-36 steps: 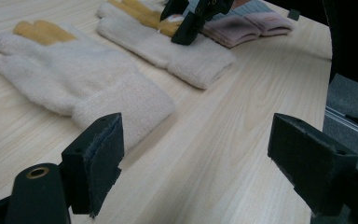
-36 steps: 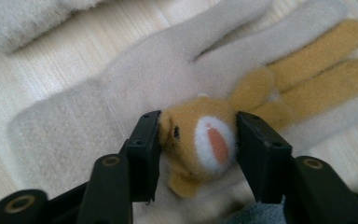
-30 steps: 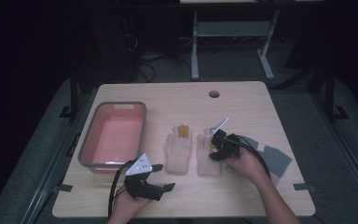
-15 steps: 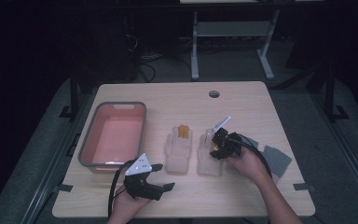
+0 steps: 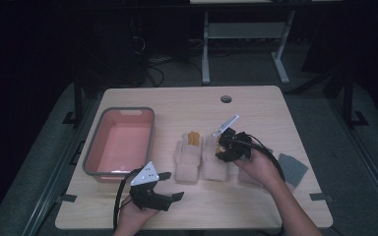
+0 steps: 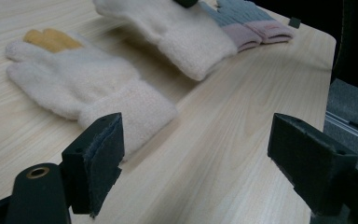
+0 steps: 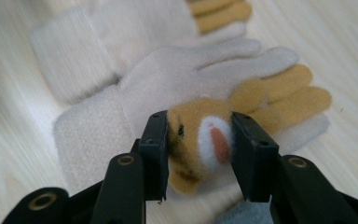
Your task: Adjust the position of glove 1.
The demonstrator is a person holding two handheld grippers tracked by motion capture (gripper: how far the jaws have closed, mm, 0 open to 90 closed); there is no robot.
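Two cream gloves with yellow fingertips lie side by side mid-table, the left glove (image 5: pixel 187 158) (image 6: pixel 74 79) and the right glove (image 5: pixel 213 166) (image 7: pixel 168 79). The right glove carries a tan plush animal face (image 7: pixel 193 140) on its back. My right gripper (image 5: pixel 224 147) (image 7: pixel 200 140) is shut on that face, one jaw pressing each side. My left gripper (image 5: pixel 170 186) (image 6: pixel 198 140) rests near the table's front edge. It points toward the left glove's cuff, open wide with nothing between its jaws.
A pink bin with a grey rim (image 5: pixel 94 147) stands at the table's left. A grey-blue glove with a pink cuff (image 6: pixel 247 21) (image 5: pixel 291 168) lies right of the cream pair, near the right hand. The table has a cable hole (image 5: pixel 226 99) at the back.
My right gripper has risen a little over the right glove, still clamped on the plush face. The left hand has stayed put.
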